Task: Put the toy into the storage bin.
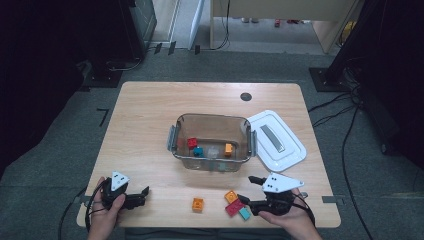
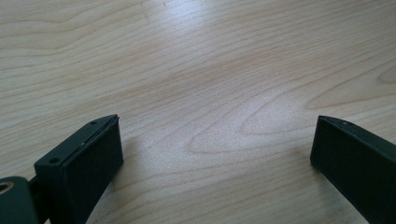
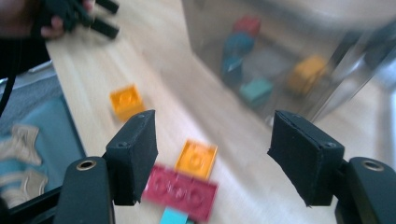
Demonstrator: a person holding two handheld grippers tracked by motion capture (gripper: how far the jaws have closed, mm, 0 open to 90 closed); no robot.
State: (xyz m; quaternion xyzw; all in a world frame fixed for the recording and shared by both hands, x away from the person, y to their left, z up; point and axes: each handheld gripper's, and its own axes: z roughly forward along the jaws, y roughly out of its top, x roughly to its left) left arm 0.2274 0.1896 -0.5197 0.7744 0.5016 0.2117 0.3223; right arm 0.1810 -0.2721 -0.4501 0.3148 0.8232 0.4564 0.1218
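From the high view, the right gripper [image 1: 246,189] hovers, jaws apart and empty, beside a cluster of bricks on the near side of the clear bin [image 1: 212,161]: an orange brick [image 1: 231,196], a red brick [image 1: 234,208] and a teal brick [image 1: 244,214]. A second orange brick [image 1: 198,204] lies alone to their left. The white lid [image 1: 276,140] rests just right of the bin. The left gripper [image 1: 144,192] idles well left of the bin.

In the left gripper view, its jaws stand wide over bare table [image 2: 205,70].

In the right gripper view, the open jaws frame the orange brick [image 3: 196,158] and red brick [image 3: 181,192], with the bin [image 3: 280,65] beyond. Likely step: reaching for a brick; next comes lowering and closing on one without nudging its neighbours.
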